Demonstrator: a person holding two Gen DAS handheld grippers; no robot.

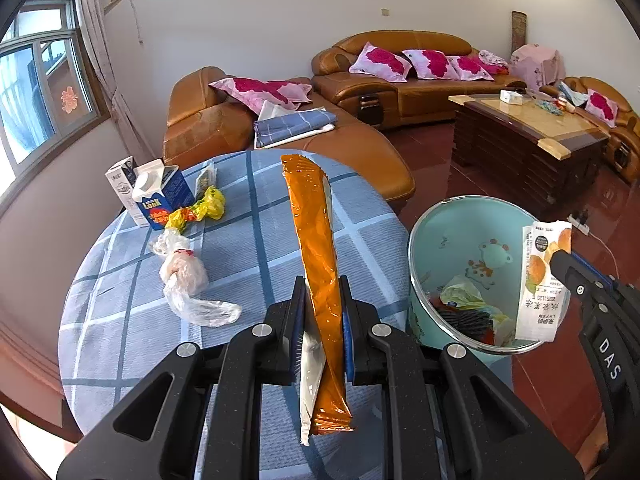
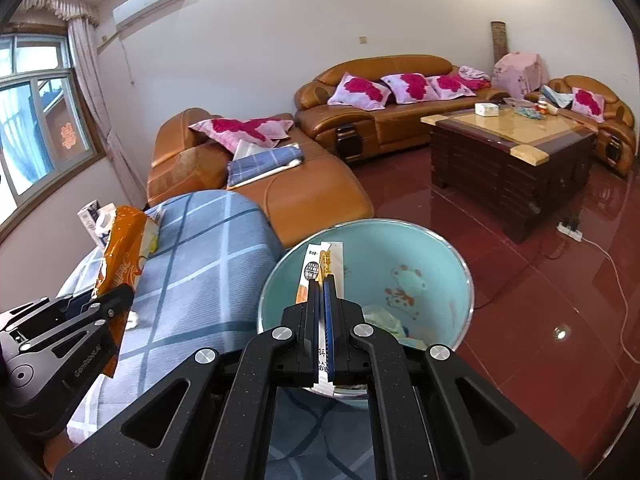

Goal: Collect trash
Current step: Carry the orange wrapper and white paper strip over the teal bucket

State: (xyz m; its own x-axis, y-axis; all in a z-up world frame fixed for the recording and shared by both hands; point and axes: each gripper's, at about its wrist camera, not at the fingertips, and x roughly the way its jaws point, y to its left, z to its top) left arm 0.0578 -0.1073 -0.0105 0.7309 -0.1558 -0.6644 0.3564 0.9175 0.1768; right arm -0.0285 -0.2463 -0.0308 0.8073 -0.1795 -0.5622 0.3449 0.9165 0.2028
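Pinching an orange wrapper (image 1: pixel 320 264) edge-on, the left gripper (image 1: pixel 322 300) holds it upright over the checked table (image 1: pixel 120 320), likely so it clears the tabletop on the way to the bin (image 1: pixel 472 216). The right gripper (image 2: pixel 322 296), fingers pressed on a white wrapper (image 2: pixel 334 258), hangs above the bin's open mouth, apparently placed for a drop. A milk carton (image 1: pixel 158 200), a yellow wrapper (image 1: pixel 200 208) and a clear plastic bag (image 1: pixel 188 280) remain on the table.

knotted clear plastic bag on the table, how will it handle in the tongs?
The clear plastic bag looks thin and crumpled, so probably floppy and very light. Its glossy film may slip; the knot looks like the firmest place to pinch. Unlikely to roll.
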